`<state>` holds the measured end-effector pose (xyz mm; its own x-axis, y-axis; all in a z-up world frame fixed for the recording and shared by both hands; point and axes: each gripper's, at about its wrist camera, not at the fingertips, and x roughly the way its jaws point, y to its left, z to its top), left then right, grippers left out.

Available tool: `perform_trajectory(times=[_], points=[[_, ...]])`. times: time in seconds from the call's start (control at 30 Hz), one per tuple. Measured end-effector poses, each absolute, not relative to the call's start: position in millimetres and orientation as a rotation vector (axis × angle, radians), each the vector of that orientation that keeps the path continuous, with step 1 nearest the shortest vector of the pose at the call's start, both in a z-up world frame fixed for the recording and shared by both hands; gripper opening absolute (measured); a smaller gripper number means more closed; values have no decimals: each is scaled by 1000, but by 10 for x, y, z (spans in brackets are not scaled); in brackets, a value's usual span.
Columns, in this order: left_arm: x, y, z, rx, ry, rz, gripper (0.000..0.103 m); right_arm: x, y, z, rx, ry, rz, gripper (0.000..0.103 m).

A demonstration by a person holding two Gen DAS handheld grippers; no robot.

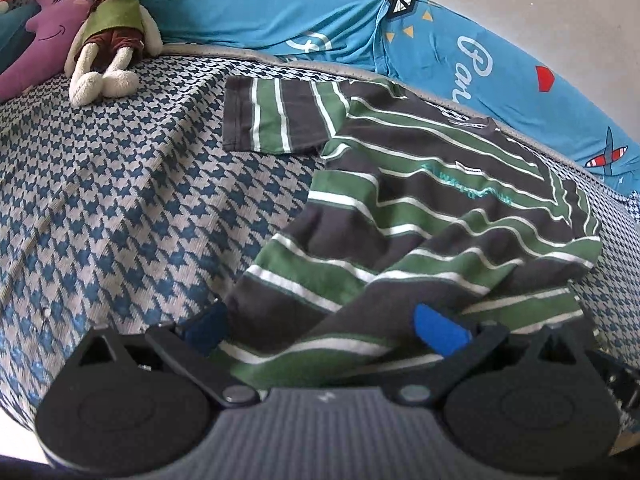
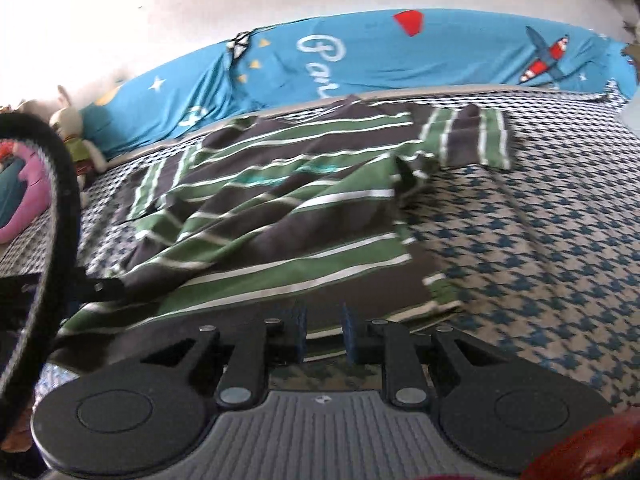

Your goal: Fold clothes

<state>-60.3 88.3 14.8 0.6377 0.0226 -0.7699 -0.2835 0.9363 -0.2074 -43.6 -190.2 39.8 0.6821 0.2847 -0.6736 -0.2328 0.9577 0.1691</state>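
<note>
A grey T-shirt with green and white stripes (image 1: 440, 200) lies face up and rumpled on the houndstooth bed cover (image 1: 120, 200), one sleeve spread out to the left. My left gripper (image 1: 324, 330) hangs low over the shirt's near hem, open wide, and the hem runs between its blue pads (image 1: 440, 332) untouched. In the right wrist view the shirt (image 2: 280, 200) shows a diagonal fold across its middle. My right gripper (image 2: 324, 332) stands over the near hem with only a narrow gap. Striped cloth shows through that gap, and the pads do not press on it.
A long blue printed cushion (image 1: 340, 12) lines the far edge of the bed against the wall. A cream plush rabbit (image 1: 112, 32) and a purple plush (image 1: 48, 20) sit at the far left. A black strap (image 2: 60, 184) loops at the left. Bare bed cover (image 2: 540, 240) stretches right of the shirt.
</note>
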Motion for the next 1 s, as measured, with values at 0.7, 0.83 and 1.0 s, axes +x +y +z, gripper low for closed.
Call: perform_trajectory(times=[0.7,0.83,1.0], points=[[-616,894,157,-337,863,186,103,-172,-2474,173,305,782,73,43],[-621,898,148,-335,864,188,103,-167,-2353,152,248,775,105,26],[-629,903,139,-334,864,187,103,-173,-2290,130,220,770,120,10]])
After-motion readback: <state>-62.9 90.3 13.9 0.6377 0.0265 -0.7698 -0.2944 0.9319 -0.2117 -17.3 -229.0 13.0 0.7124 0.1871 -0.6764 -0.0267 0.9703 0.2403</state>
